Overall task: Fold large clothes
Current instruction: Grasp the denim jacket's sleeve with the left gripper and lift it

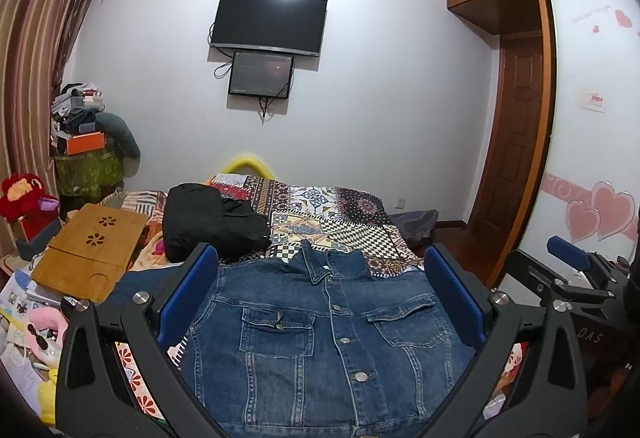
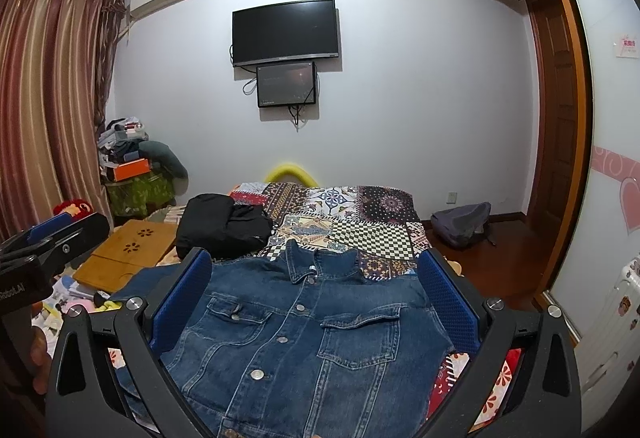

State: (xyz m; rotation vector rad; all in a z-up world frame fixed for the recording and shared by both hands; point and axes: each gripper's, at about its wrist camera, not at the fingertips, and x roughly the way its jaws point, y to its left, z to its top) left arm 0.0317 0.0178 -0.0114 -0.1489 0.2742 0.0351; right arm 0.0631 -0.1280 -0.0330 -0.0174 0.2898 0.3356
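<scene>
A blue denim jacket (image 1: 320, 334) lies flat and face up on the patchwork bedspread (image 1: 336, 213), collar pointing away, buttons closed. It also shows in the right wrist view (image 2: 304, 338). My left gripper (image 1: 320, 270) is open and empty, held above the jacket's chest with its blue pads wide apart. My right gripper (image 2: 316, 270) is open and empty too, above the same jacket. The right gripper also shows at the right edge of the left wrist view (image 1: 576, 262). The left gripper shows at the left edge of the right wrist view (image 2: 60, 238).
A black garment (image 1: 212, 222) lies bunched on the bed beyond the jacket, to the left. A wooden lap tray (image 1: 92, 250) sits left of the bed among toys and papers. A grey backpack (image 2: 464, 222) is on the floor at the right. A wardrobe (image 1: 592, 117) stands on the right.
</scene>
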